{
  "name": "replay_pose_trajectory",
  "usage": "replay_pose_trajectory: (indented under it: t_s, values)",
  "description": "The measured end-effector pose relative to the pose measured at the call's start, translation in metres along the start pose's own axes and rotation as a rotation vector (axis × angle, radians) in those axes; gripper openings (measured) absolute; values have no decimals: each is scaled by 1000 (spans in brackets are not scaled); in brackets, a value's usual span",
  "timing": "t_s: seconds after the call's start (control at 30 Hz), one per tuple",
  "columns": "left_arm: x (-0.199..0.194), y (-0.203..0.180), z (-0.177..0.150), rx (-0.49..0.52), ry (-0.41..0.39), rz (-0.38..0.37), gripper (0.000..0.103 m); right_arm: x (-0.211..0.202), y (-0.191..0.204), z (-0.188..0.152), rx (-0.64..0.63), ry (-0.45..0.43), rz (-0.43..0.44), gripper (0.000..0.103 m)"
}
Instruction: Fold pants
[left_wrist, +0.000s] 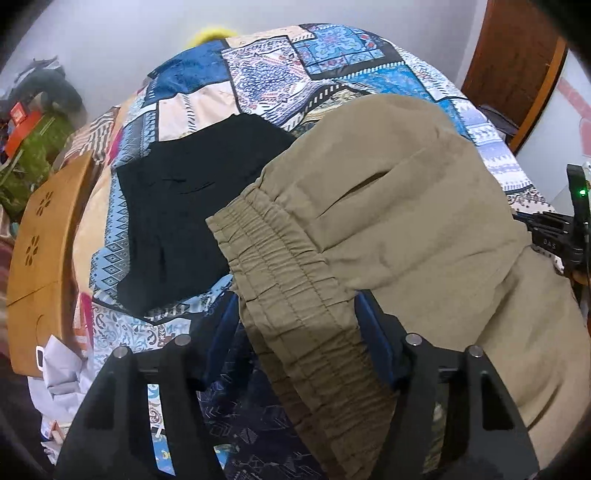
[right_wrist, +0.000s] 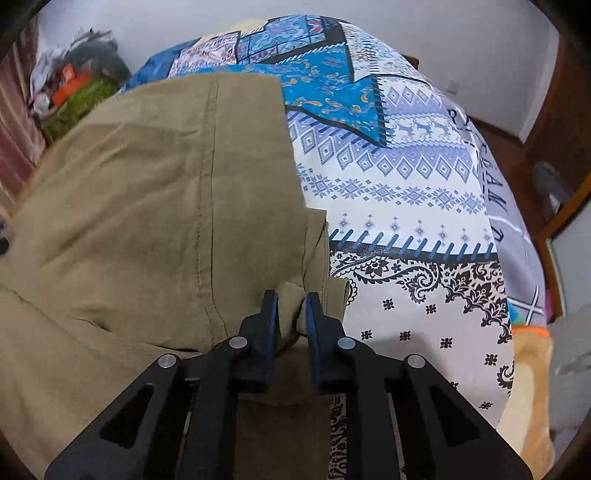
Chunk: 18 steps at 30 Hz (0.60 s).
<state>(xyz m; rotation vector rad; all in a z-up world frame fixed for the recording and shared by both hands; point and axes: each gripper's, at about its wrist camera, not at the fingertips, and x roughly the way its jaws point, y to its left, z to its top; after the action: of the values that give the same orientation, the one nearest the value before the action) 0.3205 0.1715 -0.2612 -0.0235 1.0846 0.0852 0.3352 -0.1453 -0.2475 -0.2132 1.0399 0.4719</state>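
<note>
Khaki pants (left_wrist: 406, 221) with an elastic waistband (left_wrist: 280, 273) lie on a patchwork bedspread (left_wrist: 258, 74). My left gripper (left_wrist: 295, 314) is open, its blue pads on either side of the waistband. In the right wrist view the pants (right_wrist: 147, 203) fill the left half. My right gripper (right_wrist: 290, 310) is shut on a bunched fold of the khaki fabric at the pants' right edge.
A black garment (left_wrist: 192, 206) lies on the bed left of the khaki pants. A wooden board (left_wrist: 40, 251) stands at the bed's left edge, with clutter (left_wrist: 33, 122) beyond. A wooden door (left_wrist: 517, 62) is at the far right. The bedspread (right_wrist: 406, 221) extends right of the pants.
</note>
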Motion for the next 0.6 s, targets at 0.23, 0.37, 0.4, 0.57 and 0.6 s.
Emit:
replay_pose_trajectory:
  t_s: [0.23, 0.37, 0.4, 0.57, 0.6]
  values:
    - [8, 14, -1, -57, 9, -25, 86, 4, -15, 11, 61, 94, 50, 20]
    - [-5, 32, 5, -151, 39, -95, 86, -15, -24, 21, 46, 99, 60, 33]
    - [-9, 34, 6, -147, 26, -80, 87, -24, -27, 23, 51, 82, 61, 38]
    - [-21, 53, 21, -128, -15, -27, 93, -67, -37, 39, 91, -73, 69, 46]
    - [-20, 58, 25, -141, -20, -29, 93, -74, -36, 48, 100, -107, 76, 47]
